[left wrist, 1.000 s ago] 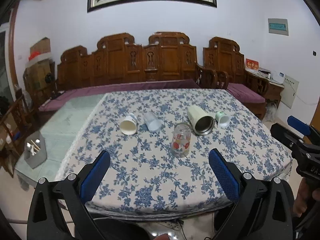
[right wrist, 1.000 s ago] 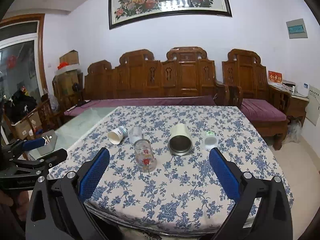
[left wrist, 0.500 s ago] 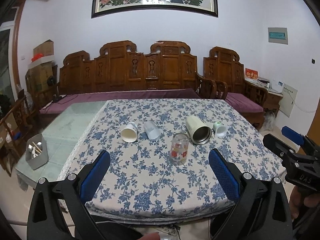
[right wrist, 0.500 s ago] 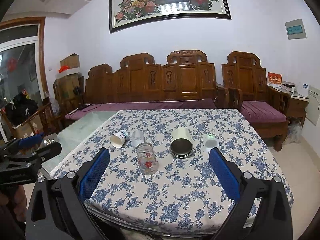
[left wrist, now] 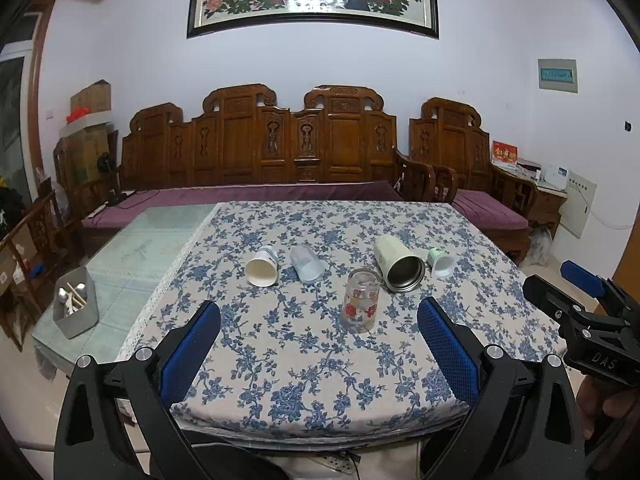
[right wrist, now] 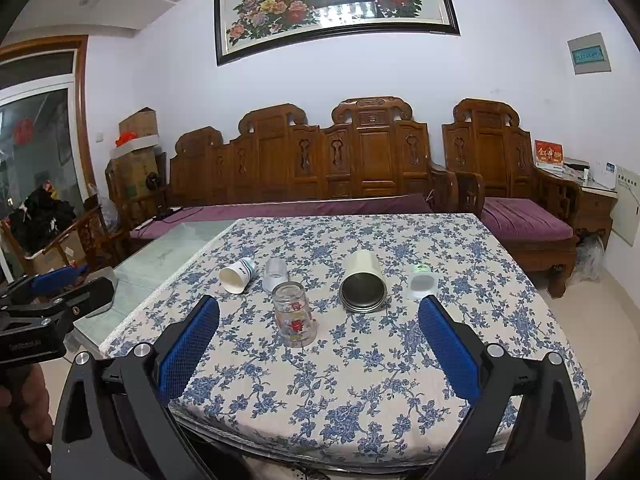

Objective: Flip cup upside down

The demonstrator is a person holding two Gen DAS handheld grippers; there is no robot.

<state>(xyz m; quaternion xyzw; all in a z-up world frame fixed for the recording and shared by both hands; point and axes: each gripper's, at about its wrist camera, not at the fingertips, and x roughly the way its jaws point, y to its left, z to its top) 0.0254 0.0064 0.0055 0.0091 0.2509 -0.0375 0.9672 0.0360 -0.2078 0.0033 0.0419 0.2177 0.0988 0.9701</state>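
Note:
Several cups are on the floral tablecloth (left wrist: pixel 304 364). A glass with red flowers (left wrist: pixel 360 301) (right wrist: pixel 295 314) stands mouth down. A paper cup (left wrist: pixel 262 266) (right wrist: pixel 237 275), a clear plastic cup (left wrist: pixel 306 264) (right wrist: pixel 275 273), a cream metal-lined tumbler (left wrist: pixel 398 263) (right wrist: pixel 363 282) and a small white cup (left wrist: pixel 440 263) (right wrist: pixel 422 282) lie on their sides. My left gripper (left wrist: pixel 319 347) is open and empty near the table's front edge. My right gripper (right wrist: pixel 319 346) is open and empty, also at the front edge. Each gripper shows in the other's view, the right (left wrist: pixel 580 304), the left (right wrist: pixel 56 292).
A grey tub of utensils (left wrist: pixel 76 307) sits on the bare glass part of the table at the left. A carved wooden bench (left wrist: pixel 296 148) with purple cushions stands behind the table, an armchair (left wrist: pixel 472 176) to the right. Boxes stand at the far left.
Both grippers have pulled back and tilted up a little, so the cups sit farther off and lower in view. Nothing on the table has moved.

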